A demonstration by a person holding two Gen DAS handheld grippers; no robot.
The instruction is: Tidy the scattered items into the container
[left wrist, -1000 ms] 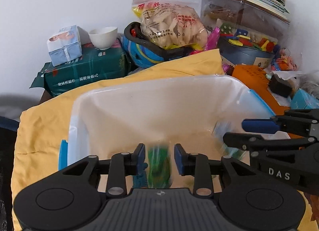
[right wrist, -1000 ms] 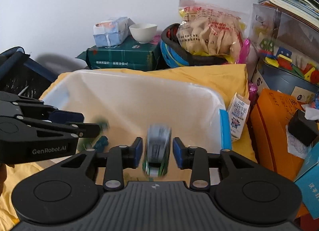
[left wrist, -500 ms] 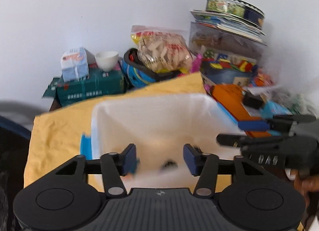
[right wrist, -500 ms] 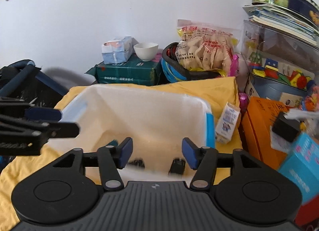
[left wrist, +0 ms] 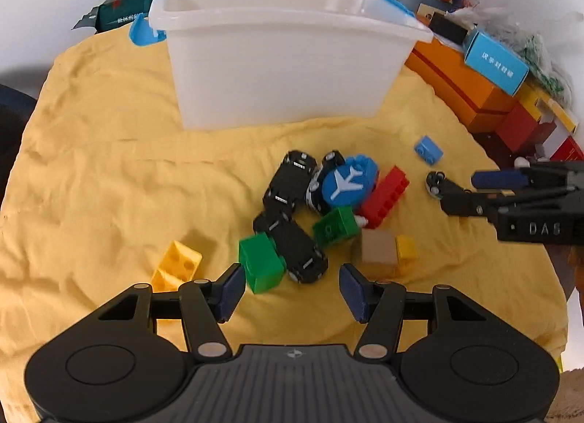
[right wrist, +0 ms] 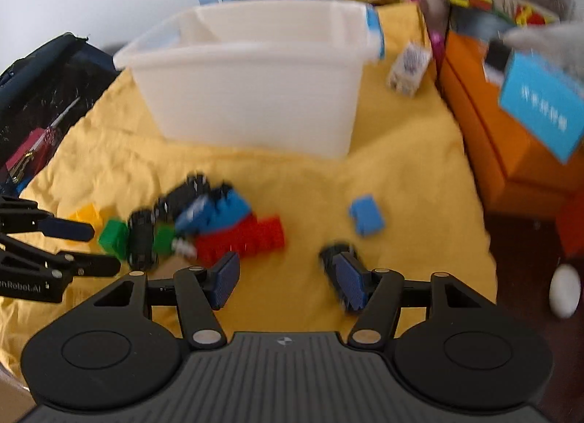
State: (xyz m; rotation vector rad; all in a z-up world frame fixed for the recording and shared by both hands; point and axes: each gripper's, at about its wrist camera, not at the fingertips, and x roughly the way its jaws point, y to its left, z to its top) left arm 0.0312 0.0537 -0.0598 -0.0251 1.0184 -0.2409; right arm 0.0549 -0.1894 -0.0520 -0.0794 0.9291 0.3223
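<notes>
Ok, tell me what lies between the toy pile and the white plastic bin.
Nothing but bare, wrinkled yellow cloth lies between the white plastic bin and the pile of black toy cars and bricks. The left wrist view shows it clearly.

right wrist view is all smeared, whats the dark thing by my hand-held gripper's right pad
observer: A small black toy car. The left wrist view shows it just off the tip of the right hand-held gripper, outside the open jaws.
operator: how many cars in the pile
observer: At least three black cars, one partly under a blue disc with a white airplane.
operator: anything i cant see at all
observer: A tan block sits beside a small yellow brick, just this side of the red brick.
</notes>
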